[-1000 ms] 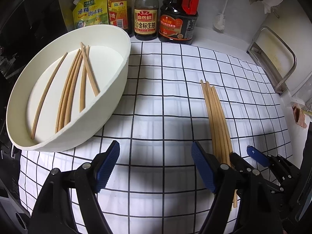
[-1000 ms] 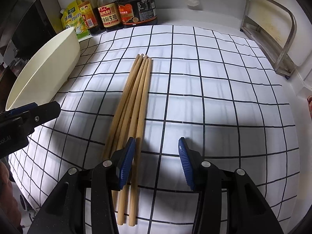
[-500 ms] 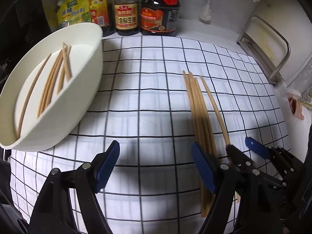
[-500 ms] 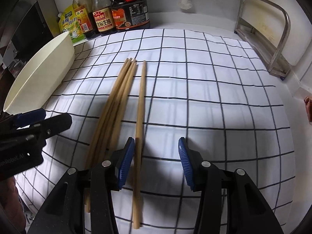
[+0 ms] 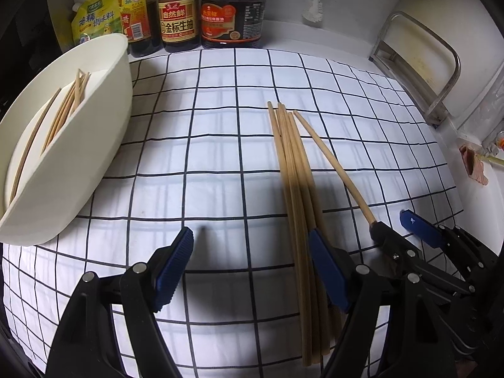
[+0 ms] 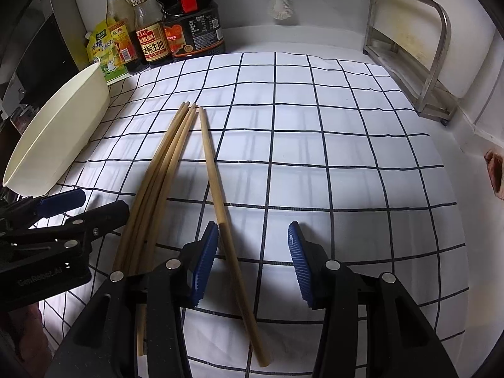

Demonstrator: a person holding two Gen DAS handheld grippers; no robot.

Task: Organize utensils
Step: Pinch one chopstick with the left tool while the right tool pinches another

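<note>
Left gripper [image 5: 252,264]: jaws wide apart, nothing between, lower centre of left wrist view
Right gripper [image 6: 253,252]: jaws parted, single chopstick [image 6: 217,186] lying in gap beside left pad, not clamped
Chopstick bundle [image 6: 154,186] on checked cloth [image 6: 346,157], mid-frame, just left of single chopstick, tips nearly meeting at far end
White oval basin [image 5: 91,157], left edge of frame, holds more chopsticks [image 5: 63,110]
Sauce bottles [image 5: 179,9] along top

Black tongs [image 6: 253,249], ribbed blue pads [image 6: 206,261], silver screws
</note>
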